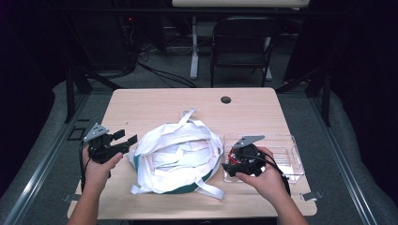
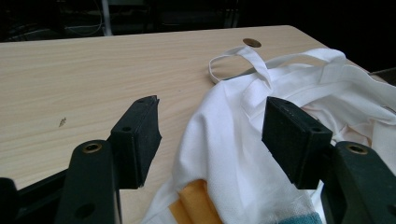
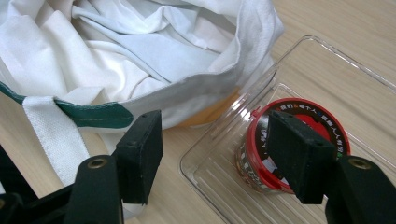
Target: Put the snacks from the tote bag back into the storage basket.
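Wooden table (image 1: 150,105), white bag (image 1: 176,157), clear tray (image 1: 291,150)

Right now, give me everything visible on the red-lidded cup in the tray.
The cup is small and round, with a red rim and a printed red, black and white lid; its side carries dark print. It stands slightly tilted at the near-left end of the clear plastic tray, close to the white bag. The right gripper has one jaw in front of it; contact is unclear.

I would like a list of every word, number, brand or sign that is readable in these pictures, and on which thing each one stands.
Red-rimmed lid of the small jar in the clear plastic tray: white characters run around a dark band, too small and blurred to read.
Side label of the jar: print too blurred to read.
White cloth bag: no text visible.
Table: no text visible.
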### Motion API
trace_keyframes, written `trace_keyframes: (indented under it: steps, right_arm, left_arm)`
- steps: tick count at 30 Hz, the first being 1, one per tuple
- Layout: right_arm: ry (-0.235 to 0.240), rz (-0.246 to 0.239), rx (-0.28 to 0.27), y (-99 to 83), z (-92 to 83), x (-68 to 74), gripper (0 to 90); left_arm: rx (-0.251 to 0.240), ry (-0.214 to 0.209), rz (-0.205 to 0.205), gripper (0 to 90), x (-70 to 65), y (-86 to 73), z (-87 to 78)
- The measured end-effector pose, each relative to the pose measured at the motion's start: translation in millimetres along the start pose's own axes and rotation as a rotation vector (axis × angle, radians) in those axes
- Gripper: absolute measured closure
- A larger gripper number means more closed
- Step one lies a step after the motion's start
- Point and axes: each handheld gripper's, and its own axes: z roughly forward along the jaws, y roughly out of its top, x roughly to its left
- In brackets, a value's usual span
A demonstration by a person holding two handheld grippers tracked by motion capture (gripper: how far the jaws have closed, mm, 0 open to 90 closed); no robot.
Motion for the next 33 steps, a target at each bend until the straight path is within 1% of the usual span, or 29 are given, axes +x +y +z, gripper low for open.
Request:
trace_keyframes:
  steps: [5, 6, 8, 9, 11, 13, 15, 16, 20, 21, 23, 26, 27, 29, 30, 33]
  right_arm:
    - [0.007, -0.003, -0.024, -7.1, 1.4, 2.2, 37.0]
    - [0.004, -0.007, -0.025, -8.7, 0.9, 2.8, 37.1]
    - [0.007, -0.021, -0.052, -14.8, 0.2, 4.2, 37.5]
    - [0.011, -0.023, -0.056, -16.2, 0.0, 4.9, 37.5]
    - [0.01, -0.042, -0.062, -19.8, -0.2, 6.5, 37.6]
    - [0.013, -0.043, -0.067, -21.4, 0.0, 7.5, 37.7]
    - [0.021, -0.051, -0.085, -24.6, 1.0, 8.5, 37.6]
    - [0.026, -0.047, -0.096, -27.1, 0.2, 9.3, 37.9]
    - [0.015, -0.032, -0.156, -33.6, -0.6, 10.7, 39.6]
    - [0.016, -0.028, -0.16, -35.0, -0.5, 10.2, 40.6]
    - [0.02, -0.019, -0.162, -36.1, -0.1, 9.8, 40.6]
    - [0.02, 0.002, -0.187, -38.5, 1.6, 8.3, 40.7]
    - [0.021, 0.006, -0.205, -39.3, 2.1, 8.3, 40.8]
    - [0.023, 0.006, -0.208, -39.6, 2.1, 8.2, 40.8]
    - [0.036, 0.011, -0.206, -40.0, 2.3, 7.4, 40.6]
    - [0.042, 0.024, -0.213, -41.6, 3.2, 5.0, 40.6]
  left_arm:
    - [-0.005, 0.0, -0.005, 36.8, 0.7, -0.1, -0.3]
    - [0.0, 0.001, -0.003, 36.8, 0.7, -0.1, -0.5]
    - [0.003, 0.0, 0.0, 36.8, 0.4, 0.0, -0.5]
    - [0.001, 0.0, 0.001, 36.8, 0.3, 0.0, -0.4]
    - [0.002, 0.0, -0.001, 36.8, 0.1, 0.0, -0.5]
    - [0.001, 0.0, -0.002, 36.8, 0.1, 0.0, -0.5]
    - [0.001, -0.001, 0.0, 36.8, 0.1, 0.2, -0.8]
    - [-0.001, -0.001, -0.002, 36.8, 0.0, 0.4, -1.3]
    - [-0.006, -0.003, -0.004, 36.8, 0.5, -0.2, -0.5]
    - [0.001, -0.004, 0.0, 36.8, 0.3, -0.1, -0.5]
    - [0.0, -0.004, 0.0, 36.8, -0.5, -0.3, 0.2]
    - [-0.001, -0.005, 0.002, 36.8, -0.8, -0.5, 1.0]
    - [0.002, 0.0, 0.0, 36.8, -0.8, -0.7, 1.1]
    - [0.008, -0.004, -0.002, 36.8, -0.1, -1.2, 1.8]
    - [0.012, -0.001, 0.0, 36.8, -0.8, -2.3, 3.7]
    - [0.019, 0.002, 0.015, 36.9, -3.0, -2.5, 4.8]
